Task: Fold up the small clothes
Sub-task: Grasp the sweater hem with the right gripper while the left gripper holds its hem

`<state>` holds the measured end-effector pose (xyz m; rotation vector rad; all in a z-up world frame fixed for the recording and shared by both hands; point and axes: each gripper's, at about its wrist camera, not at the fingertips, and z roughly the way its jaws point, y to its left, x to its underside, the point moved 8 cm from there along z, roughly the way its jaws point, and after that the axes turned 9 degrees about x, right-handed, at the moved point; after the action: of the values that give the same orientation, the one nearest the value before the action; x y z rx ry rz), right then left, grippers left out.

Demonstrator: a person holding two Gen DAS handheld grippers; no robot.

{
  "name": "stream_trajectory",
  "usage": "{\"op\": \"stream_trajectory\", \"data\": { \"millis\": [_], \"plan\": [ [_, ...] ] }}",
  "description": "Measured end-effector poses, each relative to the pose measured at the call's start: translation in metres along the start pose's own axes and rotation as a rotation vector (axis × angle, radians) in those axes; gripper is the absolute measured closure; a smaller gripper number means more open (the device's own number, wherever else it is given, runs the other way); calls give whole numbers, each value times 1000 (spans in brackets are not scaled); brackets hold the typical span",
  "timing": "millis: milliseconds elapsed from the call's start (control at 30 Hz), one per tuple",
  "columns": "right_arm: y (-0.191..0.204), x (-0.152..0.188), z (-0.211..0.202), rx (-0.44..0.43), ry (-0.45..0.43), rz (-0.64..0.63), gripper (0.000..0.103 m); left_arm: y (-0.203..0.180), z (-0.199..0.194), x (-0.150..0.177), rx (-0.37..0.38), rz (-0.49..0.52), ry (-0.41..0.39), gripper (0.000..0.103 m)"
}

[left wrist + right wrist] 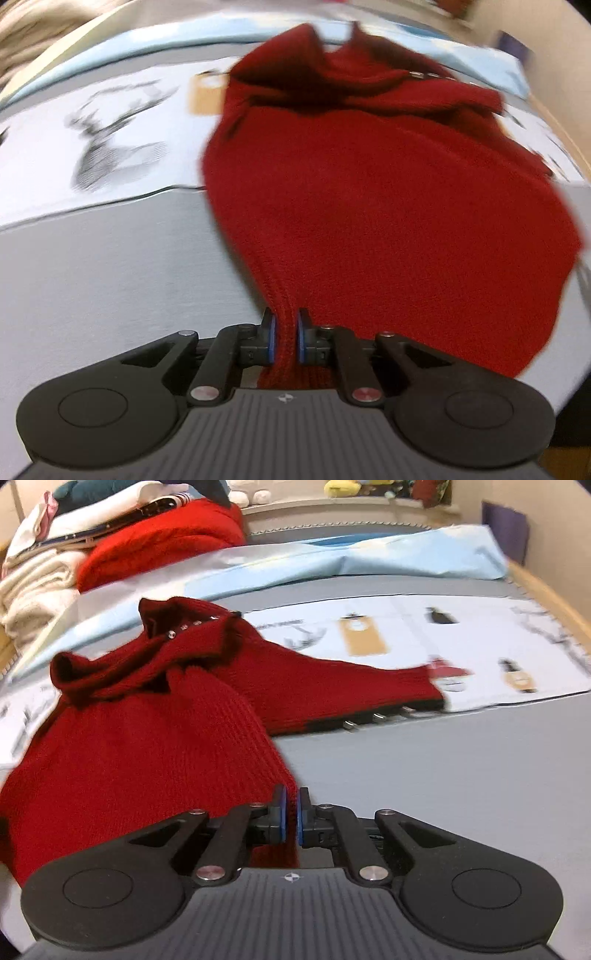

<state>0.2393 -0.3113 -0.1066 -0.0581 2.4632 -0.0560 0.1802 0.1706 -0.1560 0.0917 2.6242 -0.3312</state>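
Observation:
A small dark red knitted sweater (388, 192) lies on a grey bed surface (110, 280). My left gripper (285, 332) is shut on its ribbed hem, which bunches between the blue pads. In the right wrist view the sweater (129, 738) spreads to the left, with its collar (177, 627) raised and one sleeve (351, 686) stretched out to the right, with silver studs along its edge. My right gripper (291, 812) is shut on the sweater's other hem corner.
A printed white sheet (480, 646) and a light blue cloth (369, 557) lie beyond the sweater. A stack of clothes with a bright red knit (162, 539) sits at the back left. A wooden bed edge (546, 594) runs along the right.

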Motion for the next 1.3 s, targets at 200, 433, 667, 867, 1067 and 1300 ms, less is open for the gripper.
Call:
{"op": "stream_trajectory", "data": {
  "millis": [200,433,667,867,1067,1300],
  "plan": [
    [-135,50,-31,219,109,270,103,-12,-3,16,-40,90,29,93],
    [-98,44,-33,-35,36,342,74,31,-15,26,-42,-120,30,95],
    [-21,24,17,-61,131,233,59,39,-8,22,2,-212,51,87],
    [10,36,61,2,261,154,58,47,6,27,13,-277,96,78],
    [30,28,58,-14,218,47,97,44,9,18,-23,-274,71,91],
    [-32,20,-29,-47,53,158,99,-14,-11,21,140,-76,64,93]
  ]
}}
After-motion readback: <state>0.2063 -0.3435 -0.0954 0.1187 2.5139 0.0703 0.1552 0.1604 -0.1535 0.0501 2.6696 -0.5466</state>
